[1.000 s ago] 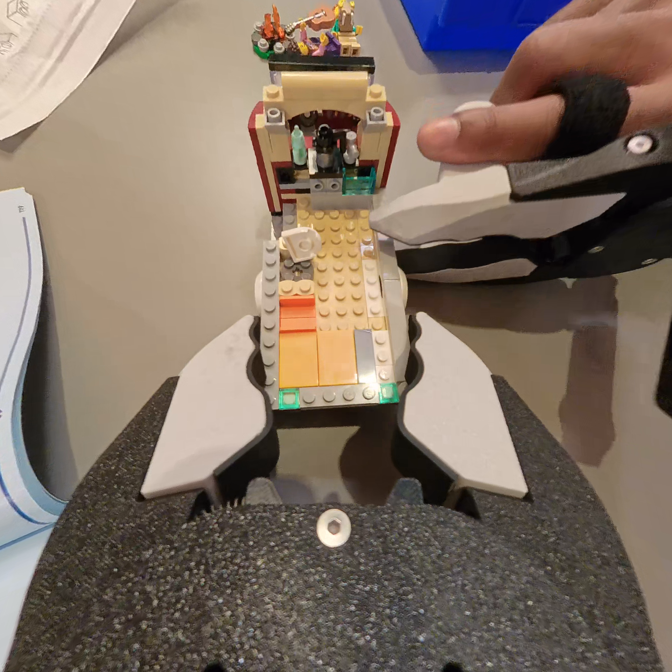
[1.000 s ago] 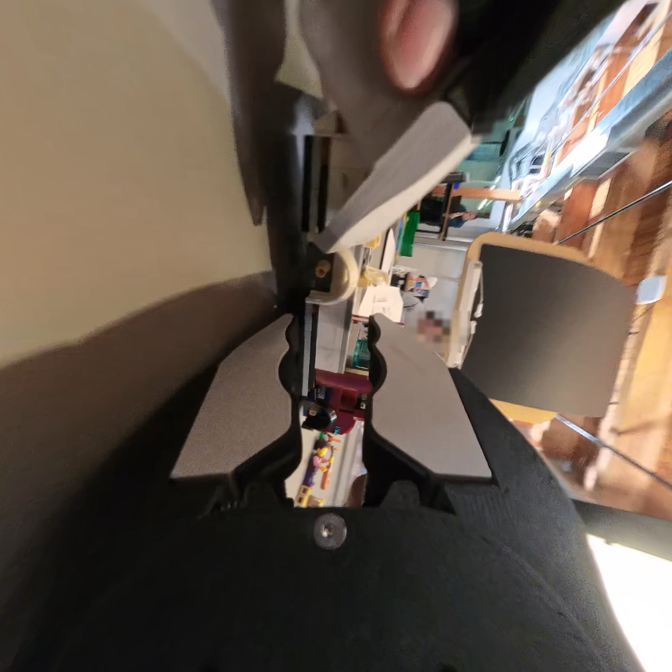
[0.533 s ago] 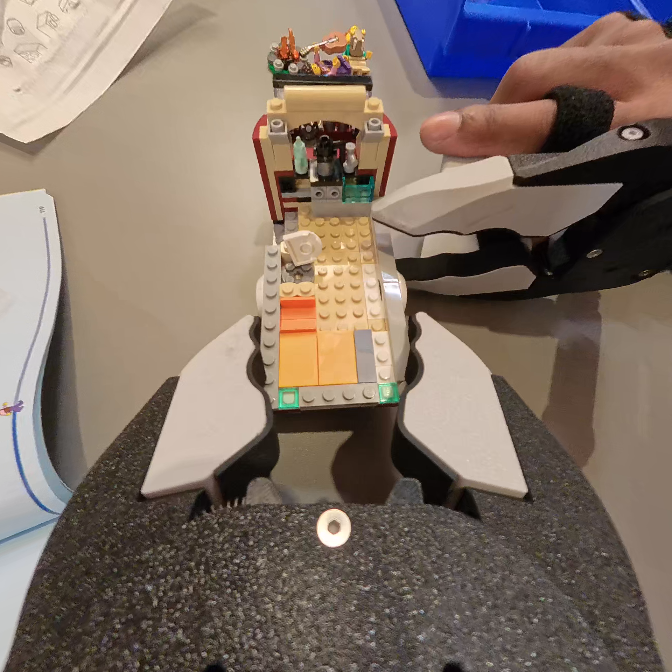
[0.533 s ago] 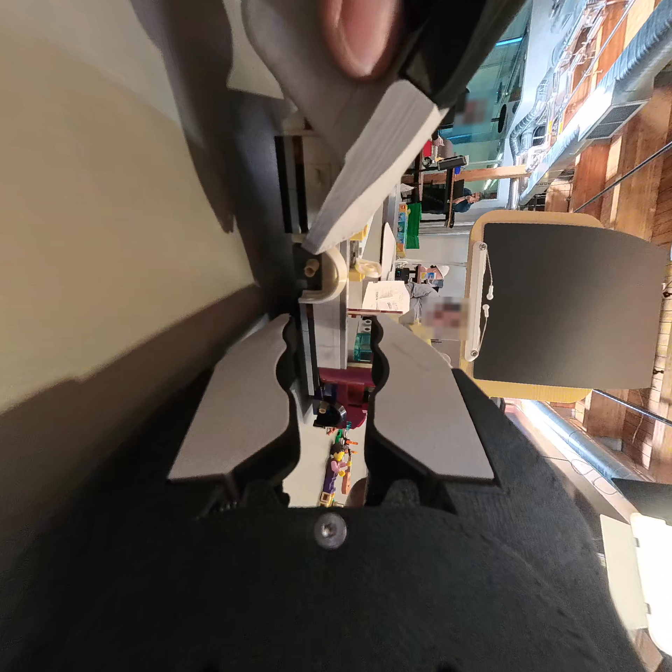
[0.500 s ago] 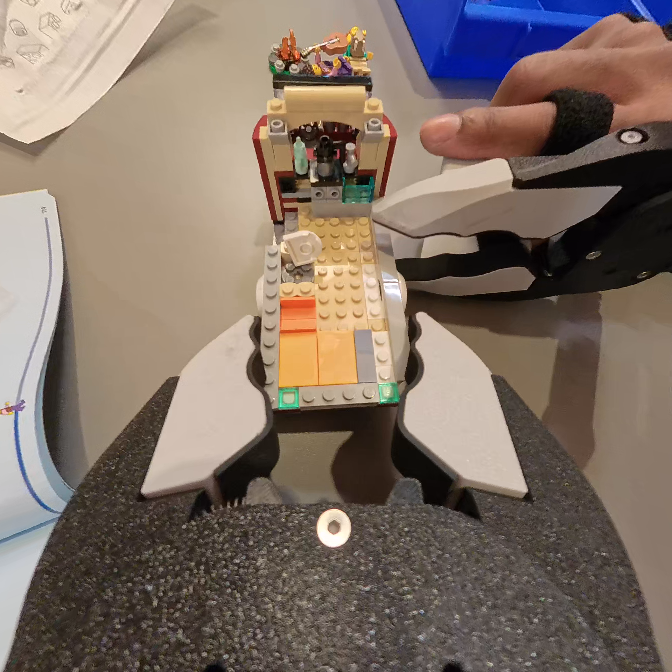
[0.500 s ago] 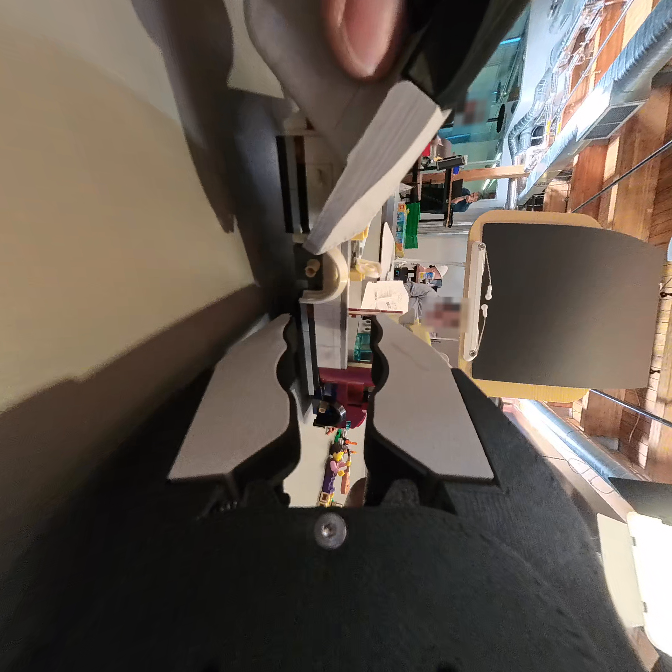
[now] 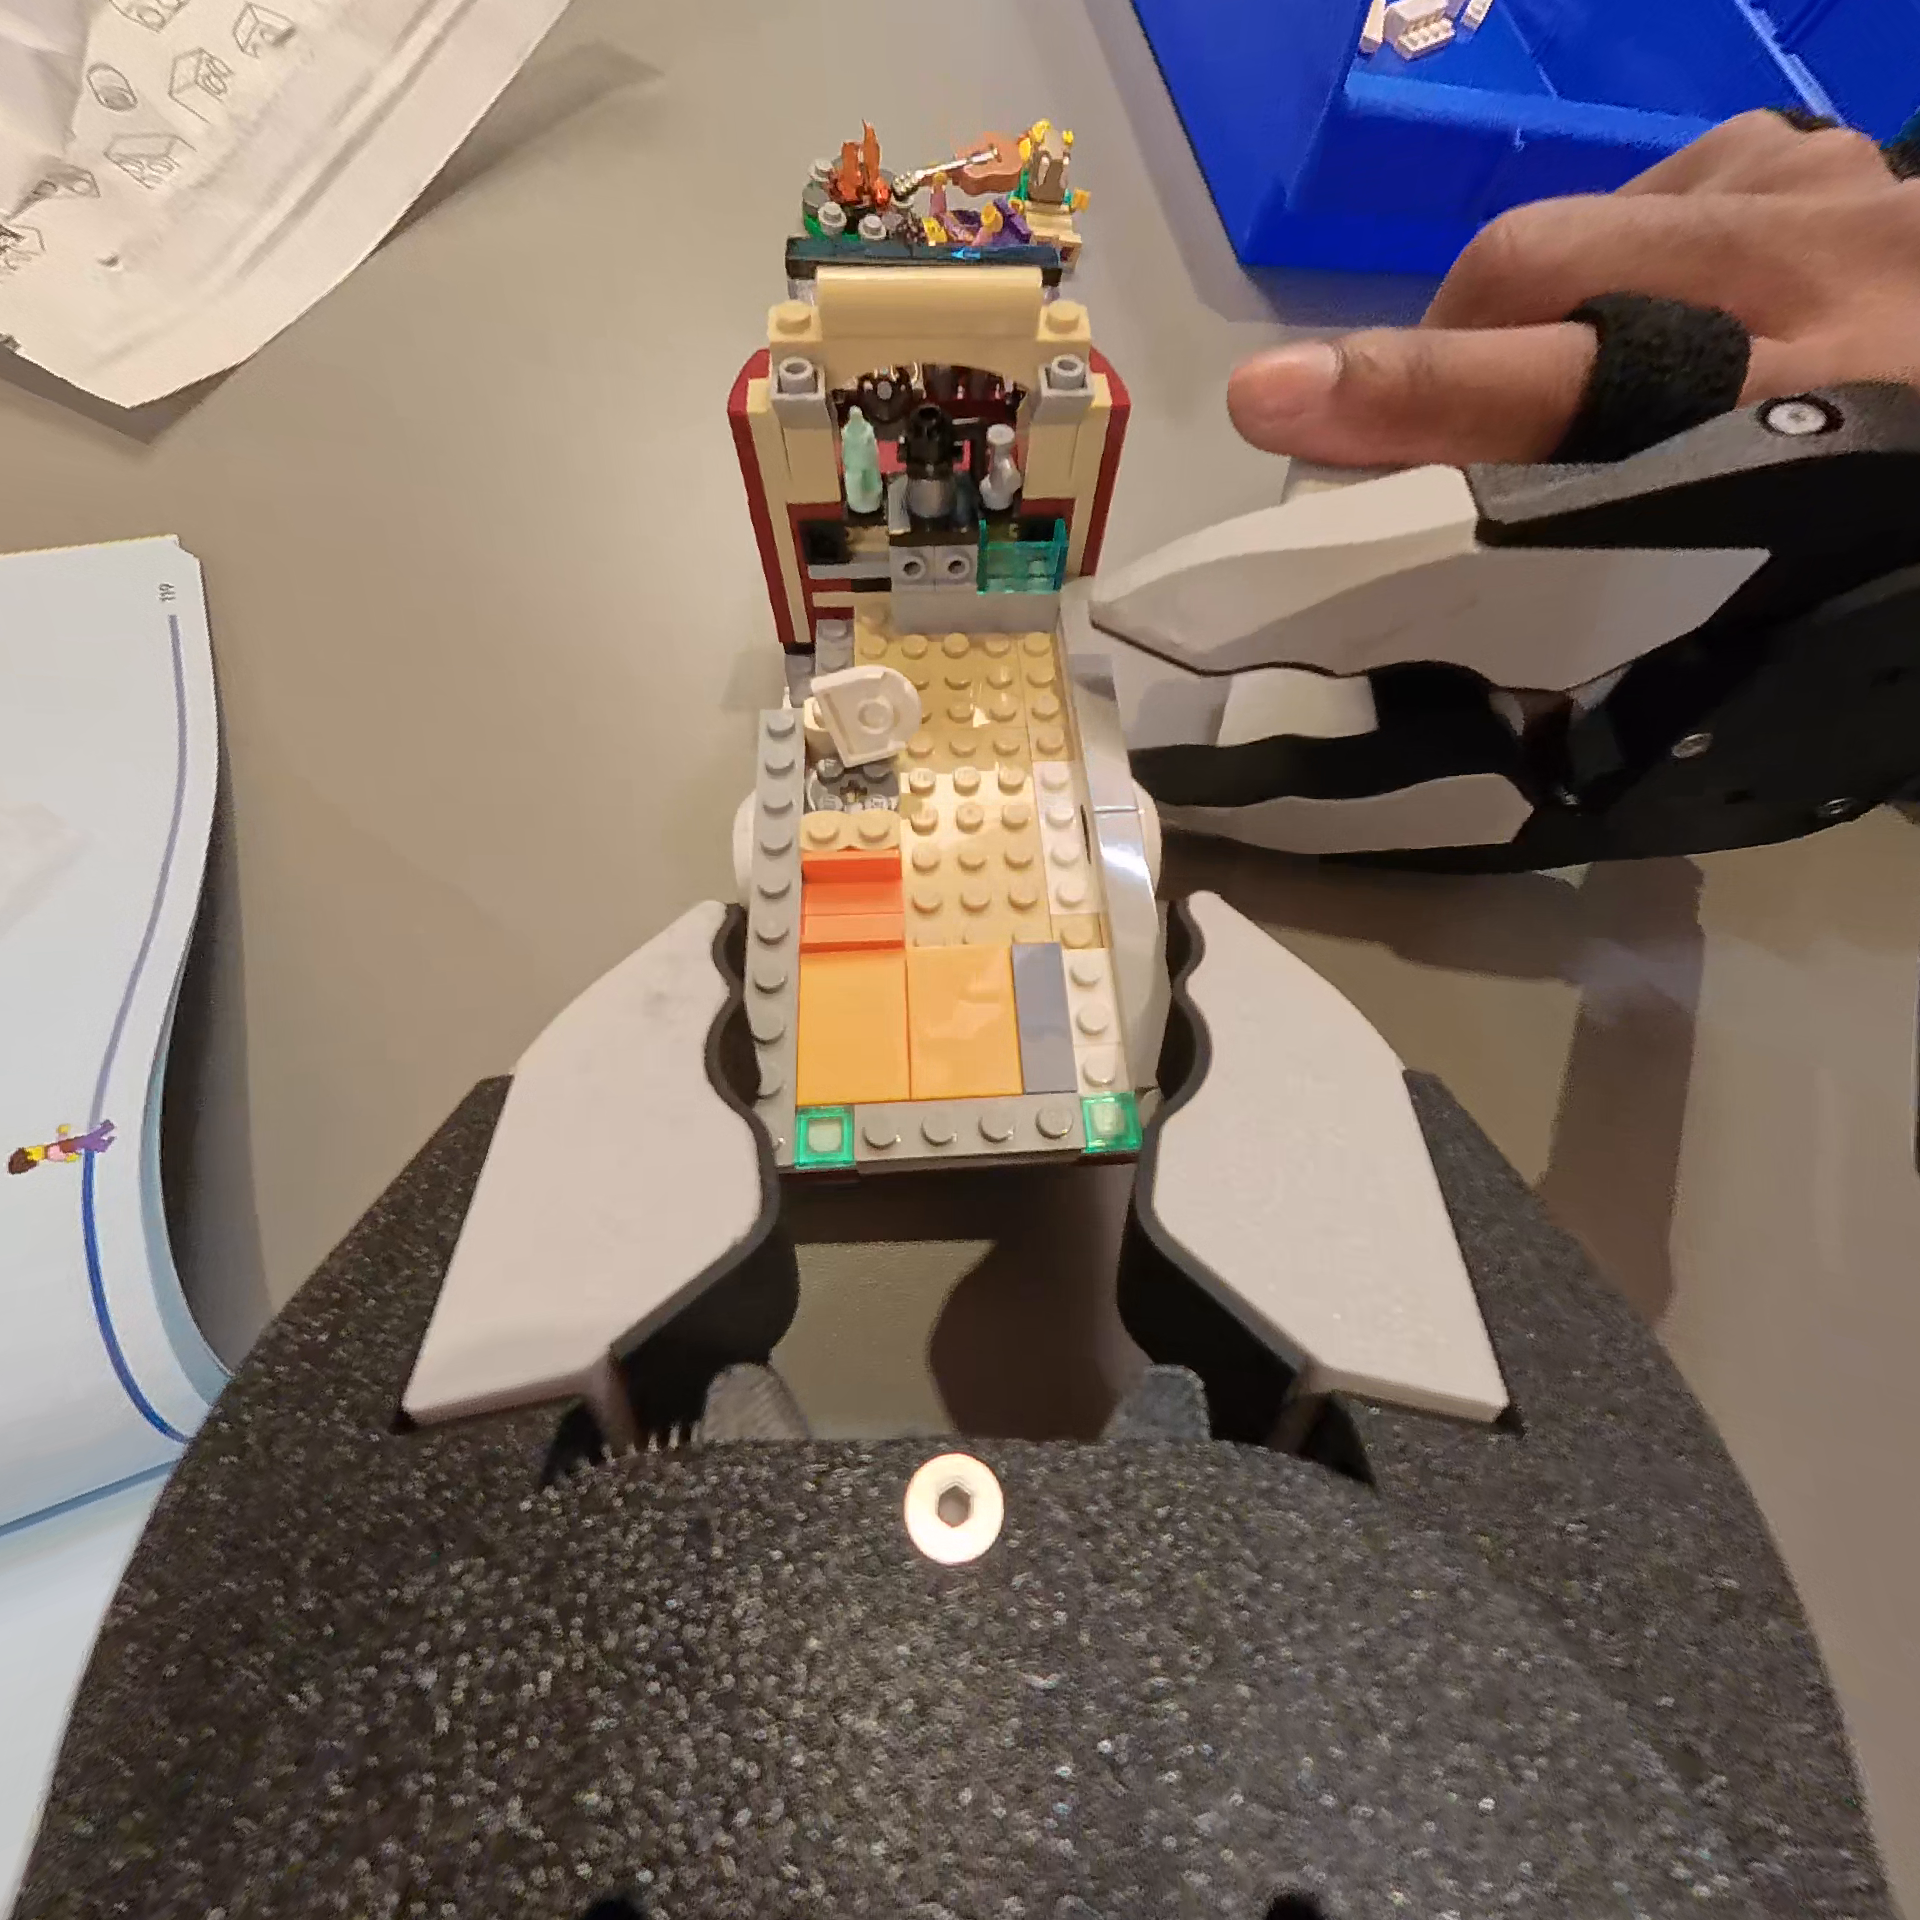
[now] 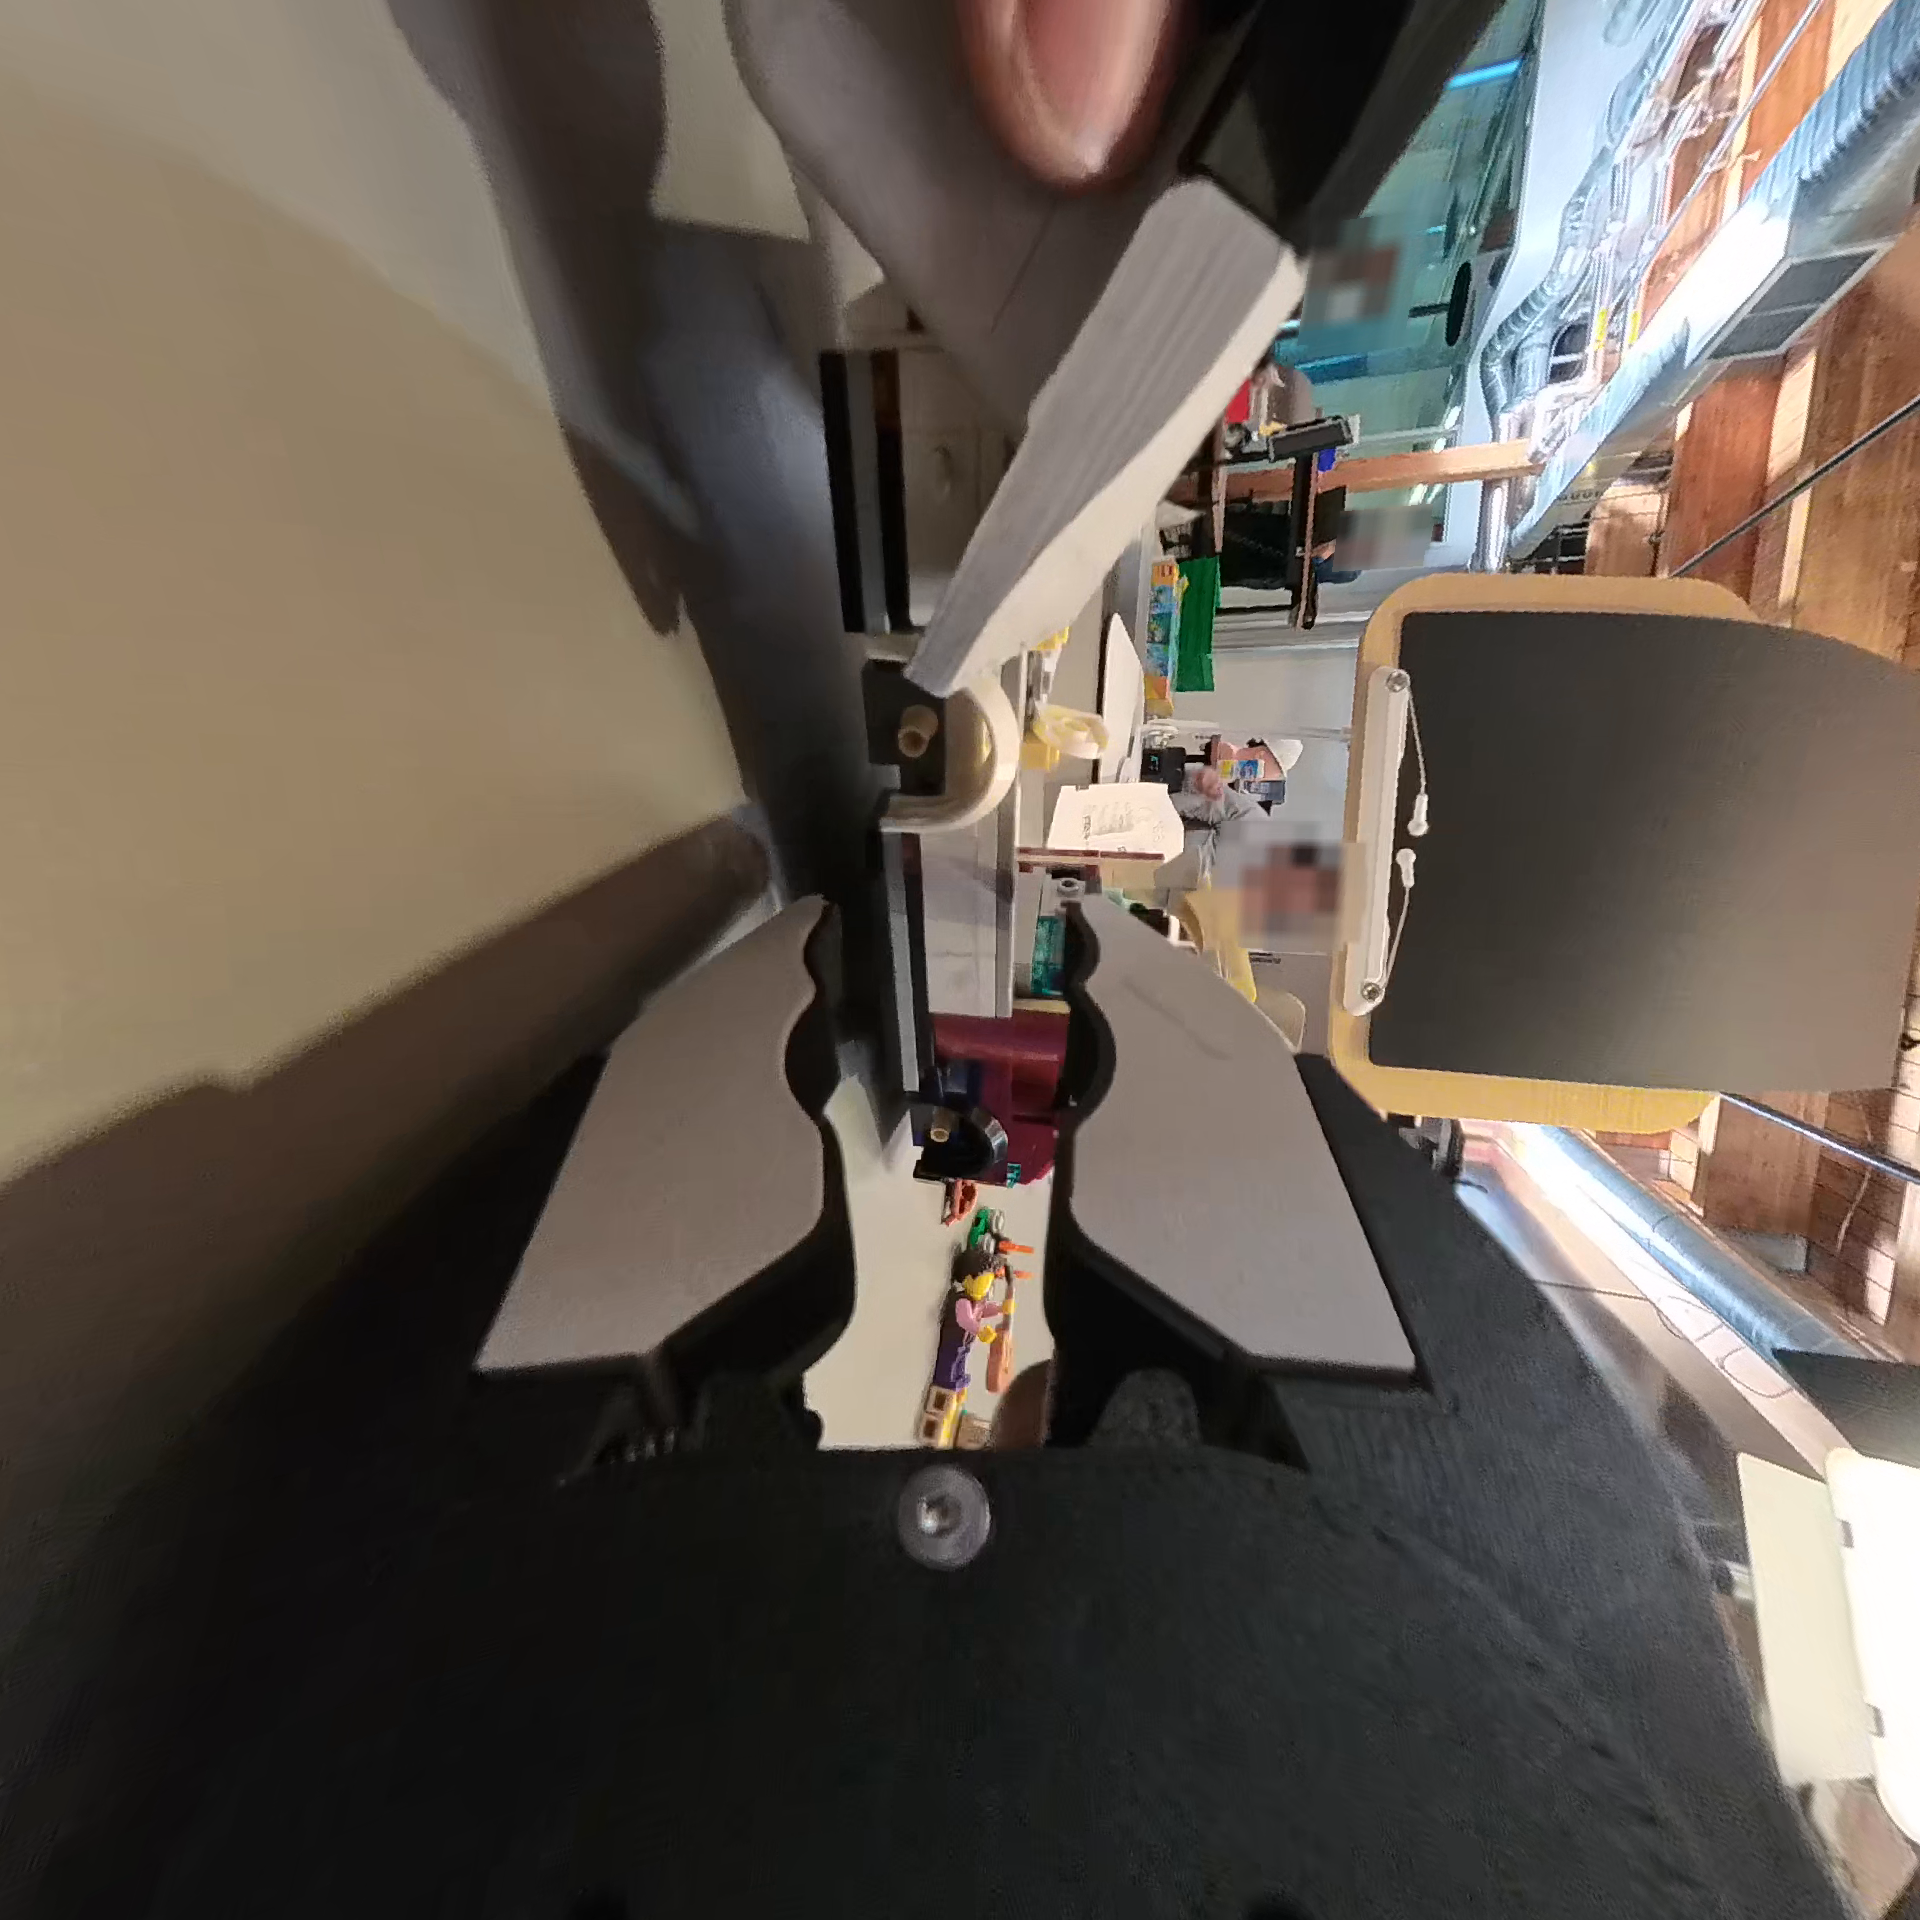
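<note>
A brick-built model [image 7: 966, 831] with a tan studded floor, orange tiles and a dark red and tan archway at its far end stands on the grey table [image 7: 468, 623]. My left gripper [image 7: 956, 997] is shut on its near end, with a finger [image 7: 644, 1039] pressed against each side. My right gripper [image 7: 1122, 696] lies turned on its side at the model's right edge, one finger above the edge and one below. In the right wrist view the model's side wall [image 8: 966, 862] stands between the right gripper's [image 8: 945, 935] fingers with a gap to the pads. A person's finger [image 7: 1382, 405] rests on its upper finger.
A small brick scene with a minifigure [image 7: 935, 208] sits just behind the model. A blue bin [image 7: 1455, 156] is at the far right. A printed sheet [image 7: 208, 135] lies at the far left and an open booklet [image 7: 83, 935] at the left. A chair [image 8: 1610, 852] stands beyond the table. The tips of one gripper are about 5 centimeters away from the tips of the other.
The right gripper's jaws have widened a little around the model's right edge. The left gripper keeps its hold on the near end and has barely moved.
</note>
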{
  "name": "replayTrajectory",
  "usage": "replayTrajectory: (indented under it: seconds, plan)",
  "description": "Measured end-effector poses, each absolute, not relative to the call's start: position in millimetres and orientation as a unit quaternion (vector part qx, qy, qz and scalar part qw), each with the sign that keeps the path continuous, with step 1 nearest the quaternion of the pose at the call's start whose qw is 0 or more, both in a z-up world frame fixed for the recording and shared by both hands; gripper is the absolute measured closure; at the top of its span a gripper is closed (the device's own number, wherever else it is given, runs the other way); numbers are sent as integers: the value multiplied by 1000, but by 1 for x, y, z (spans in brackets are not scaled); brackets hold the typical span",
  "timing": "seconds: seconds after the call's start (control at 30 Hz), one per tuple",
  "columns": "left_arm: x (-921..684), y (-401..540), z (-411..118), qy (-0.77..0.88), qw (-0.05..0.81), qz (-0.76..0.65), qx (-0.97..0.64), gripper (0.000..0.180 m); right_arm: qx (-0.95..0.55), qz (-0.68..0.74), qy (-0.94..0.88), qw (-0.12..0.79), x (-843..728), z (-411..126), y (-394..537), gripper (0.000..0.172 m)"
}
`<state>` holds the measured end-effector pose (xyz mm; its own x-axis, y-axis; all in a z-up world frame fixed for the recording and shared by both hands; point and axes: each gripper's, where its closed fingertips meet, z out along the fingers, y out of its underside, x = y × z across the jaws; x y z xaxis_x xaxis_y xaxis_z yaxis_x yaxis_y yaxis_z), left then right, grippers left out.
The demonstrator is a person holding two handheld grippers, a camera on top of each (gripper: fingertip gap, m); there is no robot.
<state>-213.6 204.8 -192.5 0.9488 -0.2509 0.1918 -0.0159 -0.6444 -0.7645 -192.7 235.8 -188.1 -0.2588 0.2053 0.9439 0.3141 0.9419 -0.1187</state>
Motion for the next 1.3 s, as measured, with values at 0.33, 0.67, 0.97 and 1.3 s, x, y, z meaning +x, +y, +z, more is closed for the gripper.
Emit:
replayTrajectory:
  seconds: [0.33, 0.67, 0.97, 1.3]
  plan:
    - [-216, 204, -187, 67, 423, -147, -892, 104, -149, -62, -775, 611, -204, -183, 241, 130]
    - [-216, 204, -185, 57, 427, -158, -888, 104, -116, -49, -774, 620, -210, -181, 228, 131]
    - [-217, 205, -181, 54, 436, -163, -884, 104, -112, -47, -775, 621, -220, -181, 232, 133]
    - [-223, 207, -183, 60, 442, -127, -886, 103, -68, -87, -766, 633, -228, -186, 234, 139]
